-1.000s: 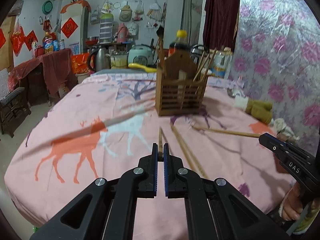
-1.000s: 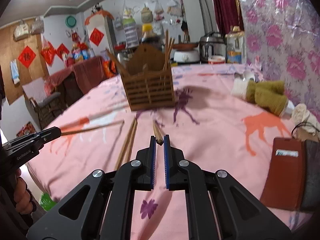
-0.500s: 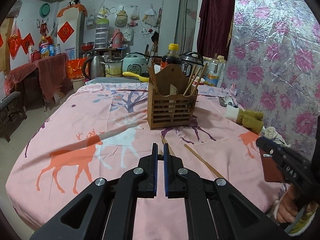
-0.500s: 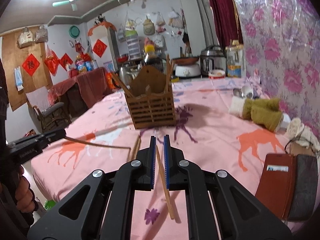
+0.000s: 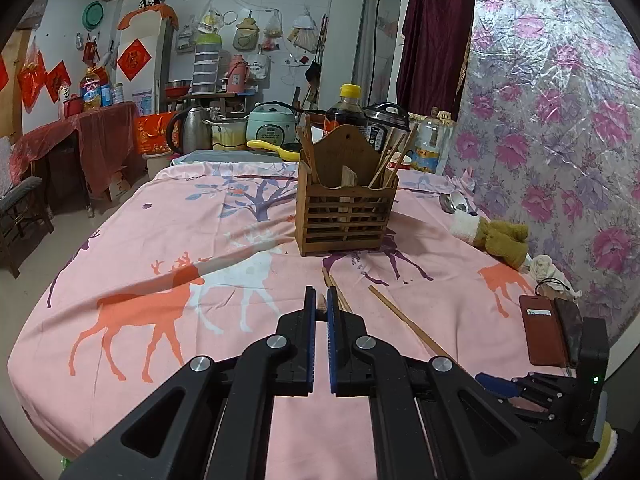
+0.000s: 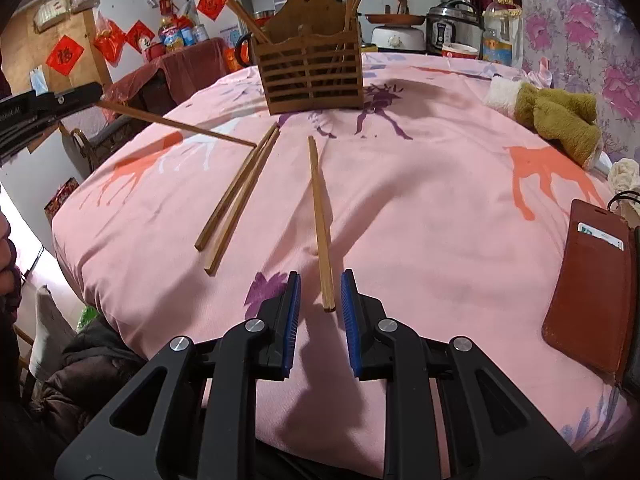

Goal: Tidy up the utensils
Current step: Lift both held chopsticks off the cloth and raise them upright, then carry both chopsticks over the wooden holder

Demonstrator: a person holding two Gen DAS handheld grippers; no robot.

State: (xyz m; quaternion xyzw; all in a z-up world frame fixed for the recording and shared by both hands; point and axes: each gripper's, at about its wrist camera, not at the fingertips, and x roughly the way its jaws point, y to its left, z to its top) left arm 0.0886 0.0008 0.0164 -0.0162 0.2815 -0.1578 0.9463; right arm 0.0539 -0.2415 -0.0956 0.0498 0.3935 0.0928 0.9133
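Between the right gripper (image 6: pixel 319 294)'s opening jaws lies a chopstick (image 6: pixel 319 216) — left gripper (image 5: pixel 319 307) seemingly clenches another chopstick (image 6: pixel 176 122).

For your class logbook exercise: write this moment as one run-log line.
left gripper: shut on chopstick | right gripper: jaws opening, single chopstick between them on tablecloth | chopstick pair: loose | holder: upright

White tiled wall (image 5: pixel 276 8) behind, floral foil sheet (image 5: pixel 552 92) right, maroon curtain (image 5: pixel 434 36) between.
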